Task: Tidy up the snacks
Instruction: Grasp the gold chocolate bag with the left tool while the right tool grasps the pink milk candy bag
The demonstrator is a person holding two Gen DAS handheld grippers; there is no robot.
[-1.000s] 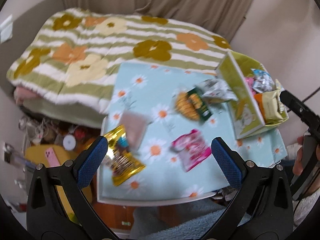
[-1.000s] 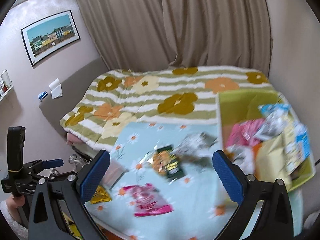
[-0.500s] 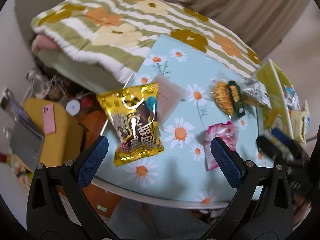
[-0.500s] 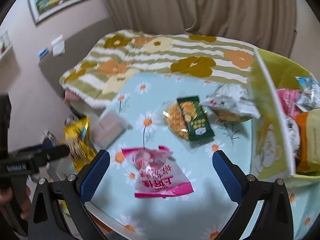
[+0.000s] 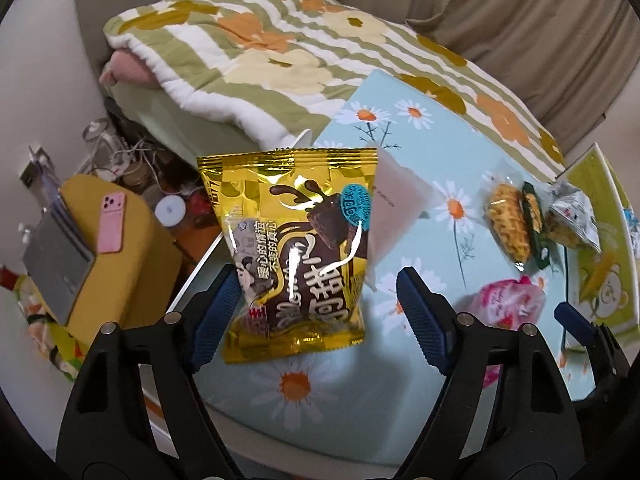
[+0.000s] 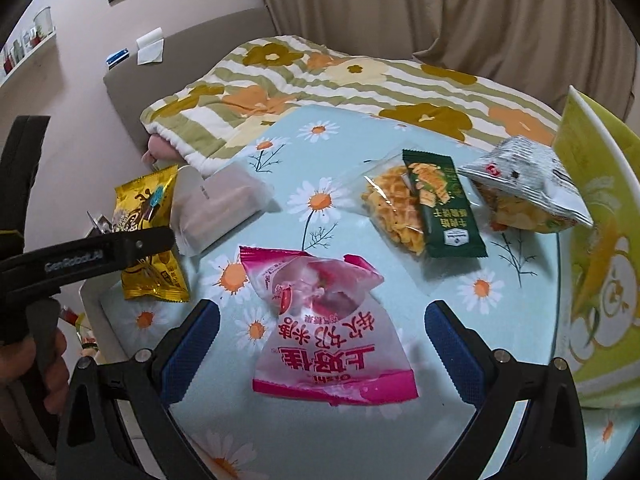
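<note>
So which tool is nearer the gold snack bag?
Left. The left tool straddles the gold snack bag, jaws just closing. The right tool sits over the pink snack bag.

Both wrist views look steeply down, close over the daisy-print table (image 5: pixel 404 344); they share the gold packet (image 5: pixel 296 256) (left edge in the right view) and the pink packet (image 6: pixel 328 332).

On your worktop (image 6: pixel 532 320) the daisy cloth lies bare between the pink packet (image 6: pixel 328 324) and the noodle packet (image 6: pixel 424 208); tongs can pass there. The yellow-green box (image 6: pixel 600 240) closes the right edge, and the bed (image 6: pixel 360 80) closes the far side.
</note>
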